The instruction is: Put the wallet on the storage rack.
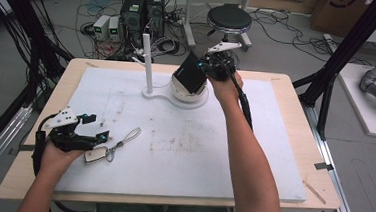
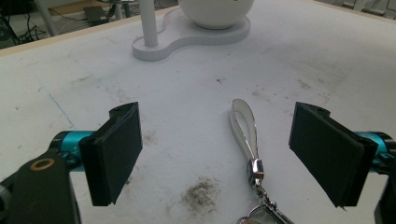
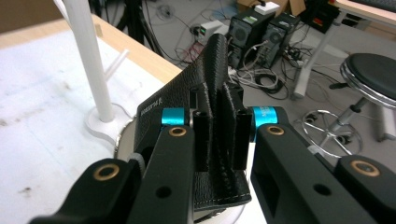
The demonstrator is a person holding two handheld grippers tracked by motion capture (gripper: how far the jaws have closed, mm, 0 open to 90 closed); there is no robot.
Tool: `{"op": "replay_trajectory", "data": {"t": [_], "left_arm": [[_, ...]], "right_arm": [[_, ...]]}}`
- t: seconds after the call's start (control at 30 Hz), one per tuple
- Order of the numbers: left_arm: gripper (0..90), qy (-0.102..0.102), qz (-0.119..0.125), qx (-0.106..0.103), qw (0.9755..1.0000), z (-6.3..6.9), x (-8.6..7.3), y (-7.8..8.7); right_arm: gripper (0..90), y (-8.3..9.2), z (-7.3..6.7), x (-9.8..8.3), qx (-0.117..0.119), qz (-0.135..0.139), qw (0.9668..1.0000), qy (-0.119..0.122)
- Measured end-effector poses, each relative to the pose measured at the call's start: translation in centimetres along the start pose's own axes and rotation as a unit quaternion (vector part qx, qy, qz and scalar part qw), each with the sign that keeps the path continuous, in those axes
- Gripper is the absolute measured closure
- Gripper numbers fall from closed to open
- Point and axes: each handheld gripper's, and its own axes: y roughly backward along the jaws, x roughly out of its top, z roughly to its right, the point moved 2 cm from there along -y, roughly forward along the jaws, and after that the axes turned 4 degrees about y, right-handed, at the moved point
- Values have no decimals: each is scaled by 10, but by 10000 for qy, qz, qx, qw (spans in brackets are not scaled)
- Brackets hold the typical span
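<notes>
My right gripper point(image 1: 207, 67) point(image 3: 219, 140) is shut on a black leather wallet point(image 1: 190, 73) point(image 3: 187, 100), which it holds tilted just above a white bowl point(image 1: 191, 94) at the back of the table. The bowl point(image 2: 215, 11) sits on a white stand point(image 1: 158, 94) with an upright post point(image 1: 147, 60) point(image 3: 91, 60). Near the front left my left gripper point(image 1: 95, 128) point(image 2: 217, 156) rests low over the table, open. A white strap loop point(image 2: 244, 128) point(image 1: 130, 135) lies on the mat between its jaws, untouched, and leads to a metal clasp point(image 2: 257, 170) and a key fob point(image 1: 96, 155).
A white mat point(image 1: 198, 152) covers most of the wooden table point(image 1: 296, 101). Behind the table on the floor are a black stool point(image 1: 229, 17), computer towers point(image 1: 142, 12) and cables. Black frame struts point(image 1: 340, 51) stand at the right.
</notes>
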Motion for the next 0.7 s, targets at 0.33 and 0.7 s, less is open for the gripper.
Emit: {"op": "replay_trajectory", "data": {"t": [0.33,0.7], "left_arm": [[173,-16,-3,-21,10000,1,0,0],[173,-29,1,-26,10000,2,0,0]], "right_arm": [[842,-7,-1,-1,-225,-32,9997,51],[839,-17,-6,-10,-412,-132,9989,181]]}}
